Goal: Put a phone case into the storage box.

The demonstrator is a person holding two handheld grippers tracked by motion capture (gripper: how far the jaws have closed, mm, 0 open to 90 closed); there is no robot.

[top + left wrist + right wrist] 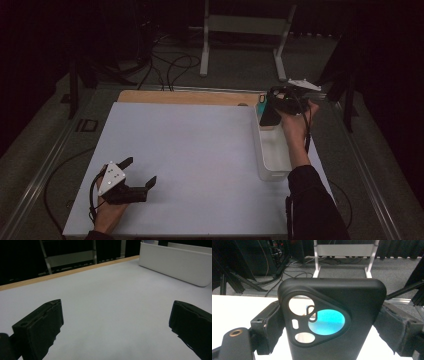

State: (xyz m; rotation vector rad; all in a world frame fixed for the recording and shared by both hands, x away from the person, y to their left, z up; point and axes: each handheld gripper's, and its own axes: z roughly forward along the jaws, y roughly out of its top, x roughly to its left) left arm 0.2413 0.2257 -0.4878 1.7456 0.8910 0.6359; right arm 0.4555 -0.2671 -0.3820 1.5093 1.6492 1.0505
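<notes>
My right gripper (pixel 272 107) is shut on a black phone case (pixel 332 320), held upright above the far end of a white bin (pixel 272 172) at the table's right side. The case (pixel 270 114) has a large triangular camera cut-out, and something teal (pixel 327 321) shows through it. A teal object (pixel 261 104) also peeks out just left of the case. My left gripper (pixel 141 172) rests low over the white table sheet (pixel 190 150) near the front left, jaws wide apart with nothing between them (pixel 115 325).
The white bin (pixel 175 262) runs along the right edge of the sheet. A wooden table edge (pixel 185 96) shows beyond the sheet. Past the table stand a metal frame (pixel 245 30) and floor cables (pixel 170 65). A dark sleeve (pixel 312 205) enters at the bottom right.
</notes>
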